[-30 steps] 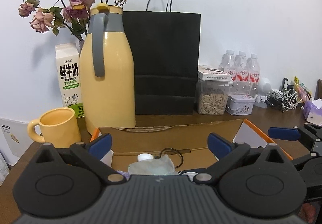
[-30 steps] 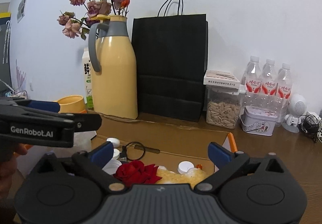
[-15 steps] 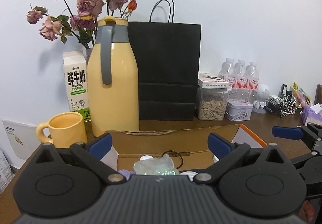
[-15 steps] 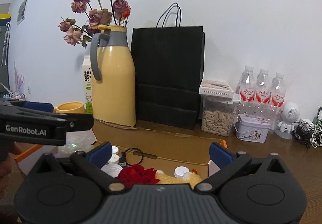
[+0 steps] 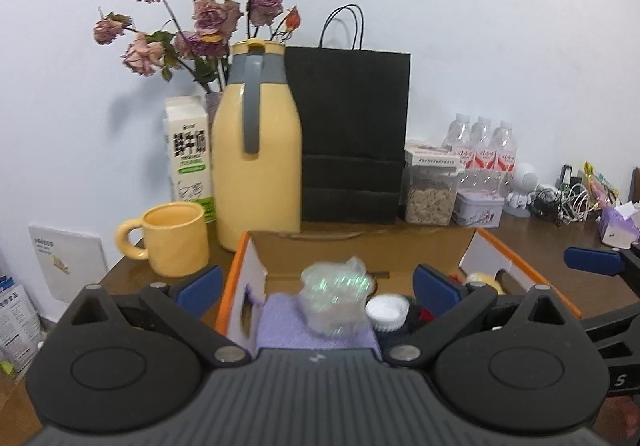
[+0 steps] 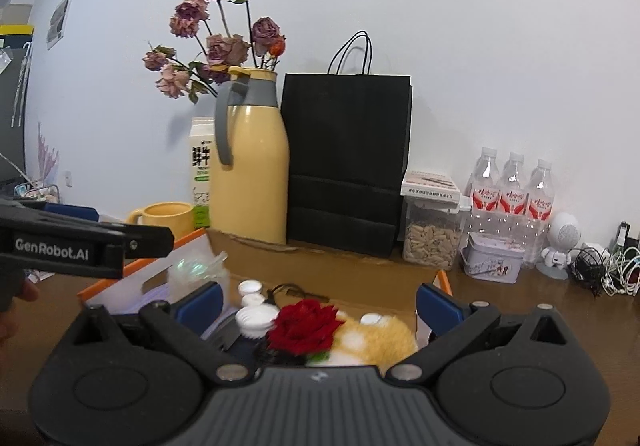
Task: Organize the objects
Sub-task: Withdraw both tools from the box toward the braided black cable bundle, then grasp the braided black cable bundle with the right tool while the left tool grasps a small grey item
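Both claws hang spread and empty above the open cardboard box [image 5: 440, 246] near the worktop's [image 6: 520, 310] front edge: left claw [image 5: 316, 286], right claw [image 6: 318, 302]. Inside lie a crumpled plastic bag [image 5: 334, 294], white caps [image 6: 256, 316] and a red rose [image 6: 304, 326].

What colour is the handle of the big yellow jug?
Grey, matching its collar; the handle shows best in the left wrist view.

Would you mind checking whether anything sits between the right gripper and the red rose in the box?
Nothing visible does. The right gripper stands open just above the box, with the red rose directly between its fingers and uncovered.
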